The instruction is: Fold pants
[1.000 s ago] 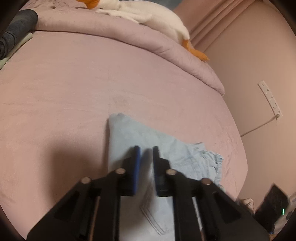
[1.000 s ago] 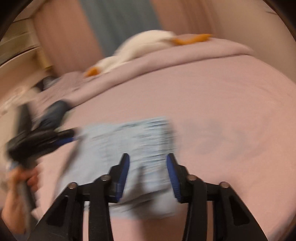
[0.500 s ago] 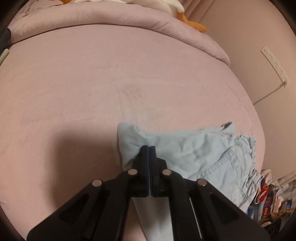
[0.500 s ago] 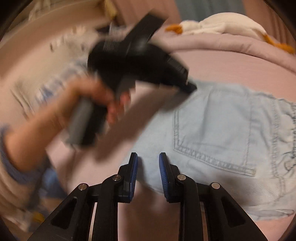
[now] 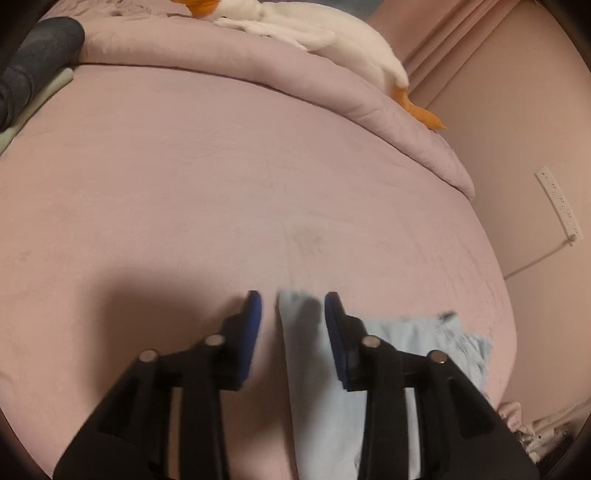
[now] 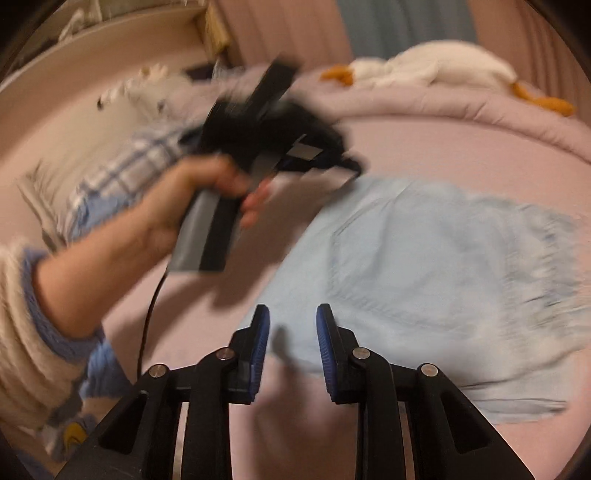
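Pink bed bearing one pair of light-blue pants and one plush goose.
Left gripper: jaws just opened, a fabric corner loose between them. Right gripper: jaws apart, empty.

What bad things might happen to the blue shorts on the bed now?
The left tongs have just been opening, with a corner of the shorts loose between them, so the fold may spring back. The right tongs sit open over the near edge and might drag it crooked. The frayed hem could snag.
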Motion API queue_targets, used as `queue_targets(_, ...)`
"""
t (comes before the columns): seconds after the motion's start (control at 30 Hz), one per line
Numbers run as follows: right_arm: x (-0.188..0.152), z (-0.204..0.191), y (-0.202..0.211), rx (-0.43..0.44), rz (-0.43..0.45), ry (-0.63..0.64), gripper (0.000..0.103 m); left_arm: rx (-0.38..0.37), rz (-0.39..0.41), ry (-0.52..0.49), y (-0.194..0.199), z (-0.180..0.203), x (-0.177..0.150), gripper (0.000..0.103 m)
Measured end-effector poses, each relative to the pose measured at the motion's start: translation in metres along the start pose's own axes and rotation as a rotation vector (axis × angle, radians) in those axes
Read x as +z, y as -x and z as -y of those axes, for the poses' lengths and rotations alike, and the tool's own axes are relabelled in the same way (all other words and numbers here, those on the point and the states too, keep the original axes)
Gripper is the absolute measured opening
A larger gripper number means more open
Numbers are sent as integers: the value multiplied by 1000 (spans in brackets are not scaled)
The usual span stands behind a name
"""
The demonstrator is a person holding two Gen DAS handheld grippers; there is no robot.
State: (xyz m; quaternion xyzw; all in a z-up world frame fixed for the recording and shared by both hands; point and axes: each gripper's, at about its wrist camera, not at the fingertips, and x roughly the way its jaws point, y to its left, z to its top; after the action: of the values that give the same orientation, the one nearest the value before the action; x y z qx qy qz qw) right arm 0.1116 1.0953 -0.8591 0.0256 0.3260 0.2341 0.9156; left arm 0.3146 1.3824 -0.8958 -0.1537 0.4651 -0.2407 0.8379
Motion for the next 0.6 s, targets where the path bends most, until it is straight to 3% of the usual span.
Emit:
queue_targets(0.07,11,19,12,-77,36,-31,31,-21,-12,-11,7,8,-13,34)
queue_targets(0.23,31,73,0,-278,17,-117,31,-99,-27,-106,8,43,-42,34)
queue_targets(0.3,32,83,-10,-335,-1,-104,31,-46,-43,-194,-1,55,-57,35)
queue_targets(0.37,26,96,-20,-446,-47,-80,25,6,-60,-242,-13,56,-70,39)
queue_targets(0.47,19,111,-11,-400,-38,-136,25,3,-57,-218,-11,52,-70,39)
queue_targets(0.6,27,101,-11,-420,-50,-126,25,87,-60,-222,0,61,-75,38)
